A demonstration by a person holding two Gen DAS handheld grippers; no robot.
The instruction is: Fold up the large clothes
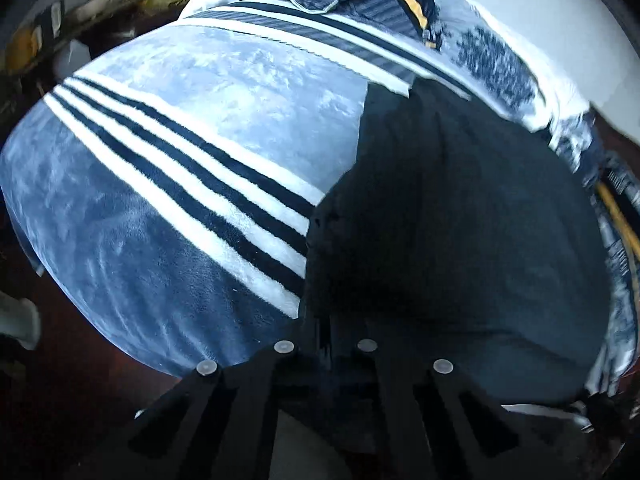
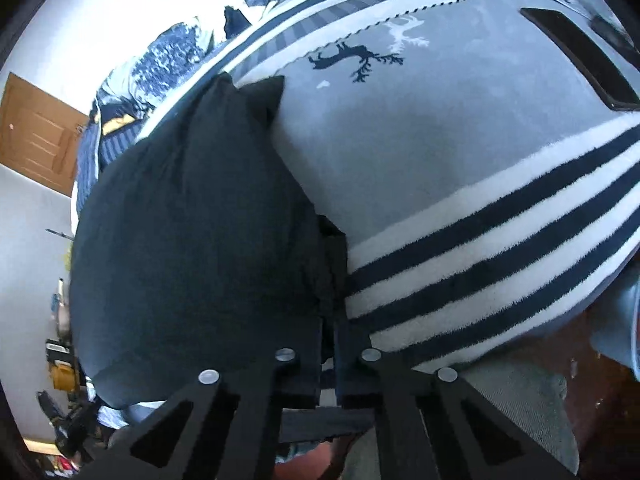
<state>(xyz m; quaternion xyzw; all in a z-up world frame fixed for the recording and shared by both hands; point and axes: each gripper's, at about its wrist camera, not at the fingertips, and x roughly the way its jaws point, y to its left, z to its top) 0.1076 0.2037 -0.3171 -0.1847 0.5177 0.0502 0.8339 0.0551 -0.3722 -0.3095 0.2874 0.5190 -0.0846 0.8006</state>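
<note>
Black fabric, the large dark garment (image 1: 460,220), lies on the striped fleece blanket (image 1: 168,184) over the bed. The left tongs (image 1: 325,320) are pinched together at its near edge, and the right tongs (image 2: 329,308) are too. Whether either really has cloth is hard to see. A thin pinch could slip and the hem drop, skewing the fold.
</note>
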